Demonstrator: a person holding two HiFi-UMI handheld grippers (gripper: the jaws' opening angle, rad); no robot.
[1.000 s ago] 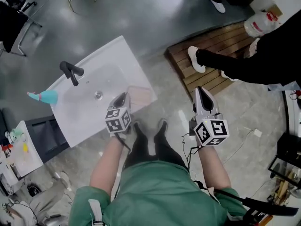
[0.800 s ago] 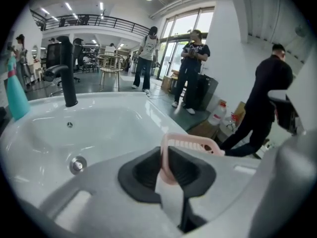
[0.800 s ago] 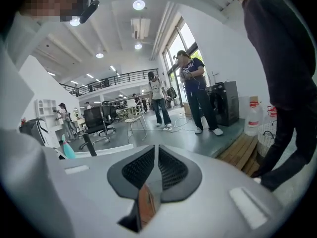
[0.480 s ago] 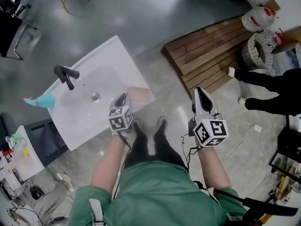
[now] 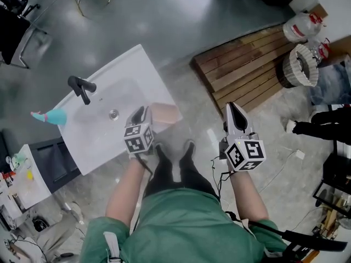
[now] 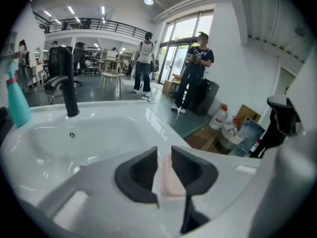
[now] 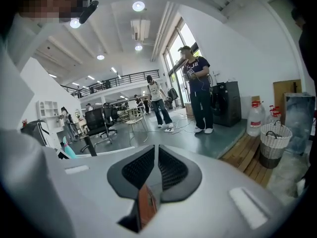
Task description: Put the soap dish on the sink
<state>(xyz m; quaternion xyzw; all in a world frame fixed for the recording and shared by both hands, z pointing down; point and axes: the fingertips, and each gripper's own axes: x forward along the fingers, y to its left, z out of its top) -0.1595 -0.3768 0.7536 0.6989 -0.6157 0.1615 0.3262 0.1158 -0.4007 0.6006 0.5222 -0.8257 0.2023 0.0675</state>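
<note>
At the sink's [image 5: 143, 64] corner nearest the person lies the pink dish [image 5: 166, 114], flat on the white rim beside the basin. The left gripper [image 5: 141, 113] reaches over the sink's near edge to the dish's left side. Its jaws are drawn to a narrow gap, and the dish's pink rim sits in that gap, held between the dark pads. Across the basin from it stands the black tap [image 5: 82, 87], upright, with its spout over the bowl. A teal bottle [image 5: 50, 115] shows just at the sink's left edge; I can't tell whether it stands on the rim or off it. The right gripper [image 5: 235, 109] hangs well apart from the sink, over the grey floor to the person's right, with its jaws all but together and nothing between them. Beyond it a wooden pallet [image 5: 247, 64] lies on the floor, with a woven basket [image 5: 300, 66] at its far right end.
</note>
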